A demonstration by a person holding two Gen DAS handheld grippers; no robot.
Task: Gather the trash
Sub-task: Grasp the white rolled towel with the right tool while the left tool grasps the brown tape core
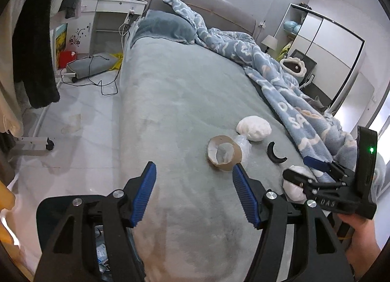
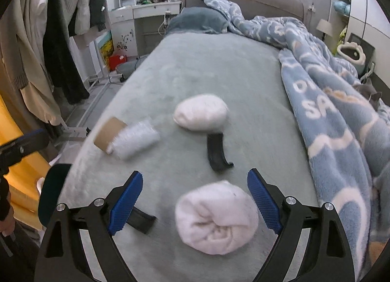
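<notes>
On the grey-green bed (image 1: 175, 101) lie a cardboard tube (image 1: 224, 153) with clear plastic wrap (image 1: 242, 146) beside it, two white rolled bundles (image 1: 254, 128) (image 2: 215, 216) and a curved black piece (image 1: 275, 155). My left gripper (image 1: 193, 194) is open and empty, just short of the tube. My right gripper (image 2: 195, 206) is open, its jaws standing either side of the near white bundle without touching it. The tube (image 2: 109, 136), wrap (image 2: 136, 139), far bundle (image 2: 201, 111) and black piece (image 2: 217, 155) show beyond it. The right gripper also shows in the left wrist view (image 1: 307, 168).
A blue patterned blanket (image 2: 329, 101) is heaped along the bed's right side. A second black piece (image 2: 141, 221) lies under my right gripper's left finger. Coats hang on a rack (image 2: 61, 38) at the left. A white dresser (image 1: 112, 14) and floor cables (image 1: 97, 75) are beyond.
</notes>
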